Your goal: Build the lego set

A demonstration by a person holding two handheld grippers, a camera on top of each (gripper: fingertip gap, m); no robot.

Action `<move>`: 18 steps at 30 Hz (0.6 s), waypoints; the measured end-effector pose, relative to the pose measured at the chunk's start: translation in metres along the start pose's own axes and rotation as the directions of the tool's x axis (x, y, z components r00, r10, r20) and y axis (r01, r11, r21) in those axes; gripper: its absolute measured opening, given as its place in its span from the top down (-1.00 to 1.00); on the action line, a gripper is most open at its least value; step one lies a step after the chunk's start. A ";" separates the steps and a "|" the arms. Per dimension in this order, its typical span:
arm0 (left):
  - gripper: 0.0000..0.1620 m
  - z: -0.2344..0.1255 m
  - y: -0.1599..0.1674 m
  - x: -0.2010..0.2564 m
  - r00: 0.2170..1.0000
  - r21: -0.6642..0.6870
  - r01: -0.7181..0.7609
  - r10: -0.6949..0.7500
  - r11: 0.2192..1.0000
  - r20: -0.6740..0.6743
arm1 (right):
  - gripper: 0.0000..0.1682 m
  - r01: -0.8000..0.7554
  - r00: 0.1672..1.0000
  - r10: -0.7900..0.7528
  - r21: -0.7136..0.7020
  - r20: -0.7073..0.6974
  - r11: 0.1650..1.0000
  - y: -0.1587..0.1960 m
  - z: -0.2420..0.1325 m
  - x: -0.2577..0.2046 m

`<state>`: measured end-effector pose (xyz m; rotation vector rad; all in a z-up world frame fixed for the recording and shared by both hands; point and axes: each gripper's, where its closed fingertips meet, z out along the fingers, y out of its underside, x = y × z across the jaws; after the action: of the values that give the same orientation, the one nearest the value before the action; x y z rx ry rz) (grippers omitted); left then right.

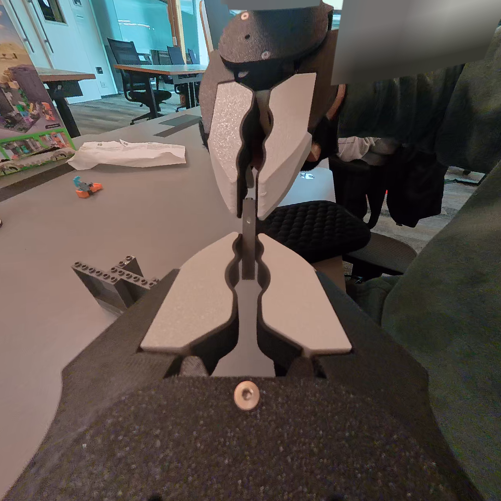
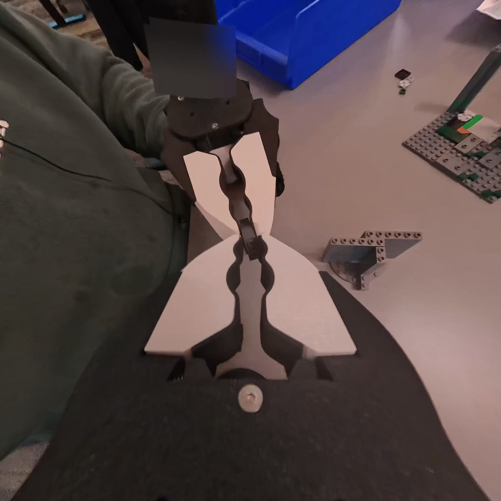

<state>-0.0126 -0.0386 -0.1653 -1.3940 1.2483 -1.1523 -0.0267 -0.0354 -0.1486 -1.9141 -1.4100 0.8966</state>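
Observation:
A thin dark grey lego piece [image 1: 248, 225] is held in the air between both grippers, above the grey table. My left gripper [image 1: 248, 236] is shut on its near end. My right gripper [image 1: 248, 215] comes in from above, tip to tip with the left, and is shut on its far end. In the right wrist view the same piece [image 2: 250, 247] sits between my right gripper [image 2: 250, 240] and the left gripper [image 2: 245, 230] opposite. A grey arched lego assembly [image 1: 116, 284] lies on the table beside them; it also shows in the right wrist view [image 2: 374, 254].
A grey baseplate build [image 2: 447, 151] with a tall pillar stands at the right. A blue bin [image 2: 284, 40] and a few small loose pieces [image 2: 404, 81] lie beyond. A lego box [image 1: 27, 108], crumpled paper bag [image 1: 127, 154] and small orange-blue figure [image 1: 86, 187] are left. A person's green sleeve [image 2: 67, 135] is close. Left and right tips are no more than a few centimetres apart.

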 end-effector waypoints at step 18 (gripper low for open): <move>0.75 0.005 0.015 -0.015 0.996 -0.154 -0.086 0.080 0.984 -0.040 | 0.91 0.162 0.976 -0.206 -0.399 -0.069 0.902 0.015 -0.005 0.022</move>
<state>-0.0109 -0.0247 -0.1822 -1.4273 1.4328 -1.0432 -0.0098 -0.0185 -0.1611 -2.0299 -1.7704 0.4322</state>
